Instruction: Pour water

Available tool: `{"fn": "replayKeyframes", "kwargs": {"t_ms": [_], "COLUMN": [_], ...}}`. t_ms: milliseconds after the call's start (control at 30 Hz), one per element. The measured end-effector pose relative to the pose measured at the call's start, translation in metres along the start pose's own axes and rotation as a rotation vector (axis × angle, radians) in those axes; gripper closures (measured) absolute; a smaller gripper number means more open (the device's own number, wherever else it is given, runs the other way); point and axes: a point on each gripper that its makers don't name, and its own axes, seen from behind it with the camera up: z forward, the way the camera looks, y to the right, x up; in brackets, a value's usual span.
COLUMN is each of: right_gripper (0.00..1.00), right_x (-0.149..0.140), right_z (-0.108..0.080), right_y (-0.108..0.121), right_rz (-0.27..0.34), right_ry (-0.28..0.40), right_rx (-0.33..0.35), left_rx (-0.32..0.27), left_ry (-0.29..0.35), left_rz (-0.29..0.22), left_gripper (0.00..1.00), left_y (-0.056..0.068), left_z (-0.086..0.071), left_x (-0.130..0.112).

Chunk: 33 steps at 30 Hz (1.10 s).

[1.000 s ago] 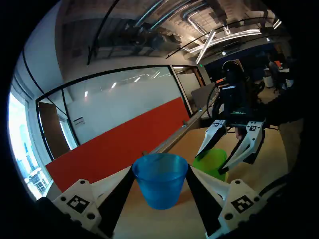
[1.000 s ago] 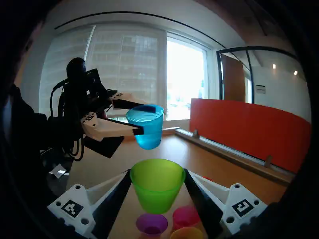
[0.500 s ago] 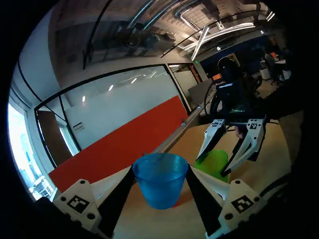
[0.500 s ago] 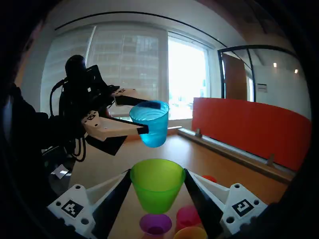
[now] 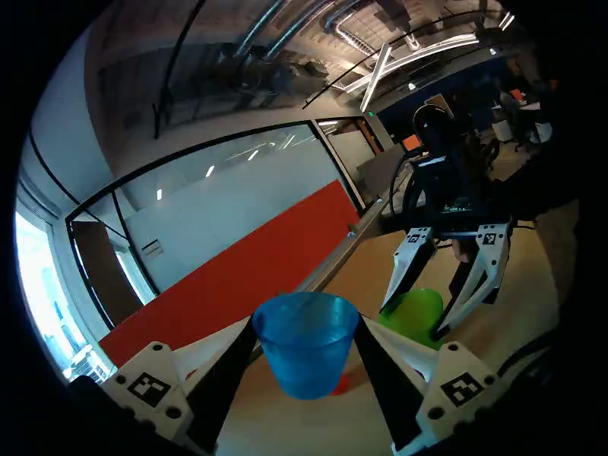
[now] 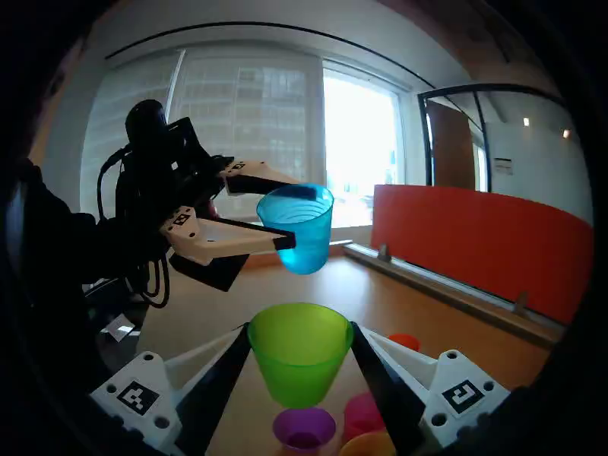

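My left gripper [image 5: 305,356] is shut on a translucent blue cup [image 5: 305,351], held upright and lifted off the wooden table [image 5: 365,273]. In the right gripper view that blue cup [image 6: 298,228] hangs above and just beyond the green cup, tipped slightly, between the left gripper's white fingers [image 6: 228,237]. My right gripper [image 6: 300,357] is shut on a translucent green cup [image 6: 300,349], upright, mouth open upward. In the left gripper view the green cup [image 5: 416,313] sits lower and to the right, between the right gripper's fingers [image 5: 407,266]. No water is visible in either cup.
Below the green cup stand a purple cup [image 6: 304,432], a pink cup [image 6: 363,416], an orange-yellow cup [image 6: 371,444] and a red cup [image 6: 404,342] on the table [image 6: 380,300]. An orange partition [image 6: 486,243] runs along the table's far edge. A dark sleeve [image 6: 68,243] holds the left gripper.
The blue cup in the left gripper has moved closer to the green cup and a little higher, now almost over it. The green cup has stayed put in the right gripper.
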Motion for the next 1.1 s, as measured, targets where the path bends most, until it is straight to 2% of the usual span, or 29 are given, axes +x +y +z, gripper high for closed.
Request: {"fn": "replayKeyframes", "kwargs": {"t_ms": [567,1100], "right_gripper": [0.05,0.05], "right_x": [0.0025,0.0045], "right_z": [0.0049,0.0067], "right_y": [-0.0051,-0.0057], "right_rz": [-0.001,-0.01], "right_ry": [0.007,0.008], "right_rx": [0.013,0.016], "left_rx": [0.0,-0.015], "left_ry": [-0.01,-0.013], "left_rz": [0.071,0.123], "left_gripper": [0.13,0.13], "left_y": [-0.0021,0.0027], "left_z": [-0.001,-0.0018], "left_x": [0.0046,0.0089]}}
